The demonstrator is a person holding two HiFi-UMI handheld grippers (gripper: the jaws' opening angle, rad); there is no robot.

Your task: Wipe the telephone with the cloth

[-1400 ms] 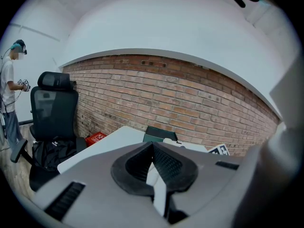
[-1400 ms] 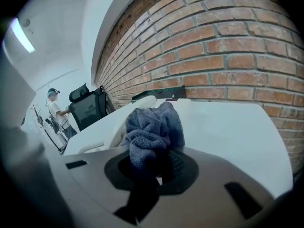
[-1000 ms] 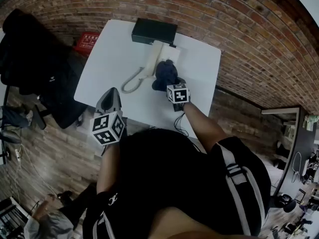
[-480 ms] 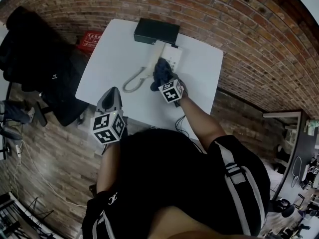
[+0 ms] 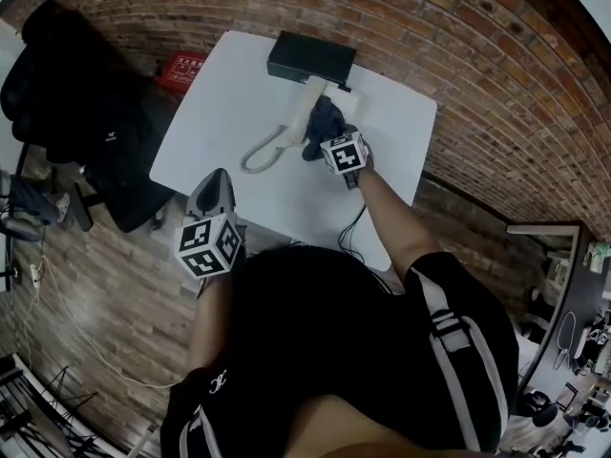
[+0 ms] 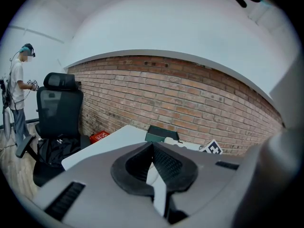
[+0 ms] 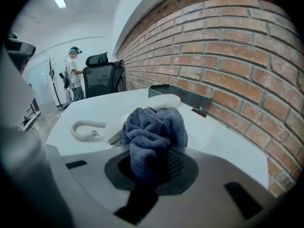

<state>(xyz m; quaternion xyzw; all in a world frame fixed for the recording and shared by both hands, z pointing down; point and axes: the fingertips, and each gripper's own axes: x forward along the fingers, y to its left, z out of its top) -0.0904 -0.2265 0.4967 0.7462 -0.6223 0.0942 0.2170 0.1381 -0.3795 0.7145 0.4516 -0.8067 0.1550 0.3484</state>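
Observation:
A white telephone lies on the white table, its handset on the cradle and a coiled cord trailing to the left. My right gripper is shut on a bunched dark blue cloth, which rests on the telephone's right side. The left gripper hangs off the table's near left edge, away from the phone; its jaws are together with nothing between them.
A dark flat box sits at the table's far edge against the brick wall. A black office chair stands to the left, with a red box on the floor. A person stands far off.
My right gripper has carried the cloth farther along the telephone toward the wall. The left gripper has stayed in place.

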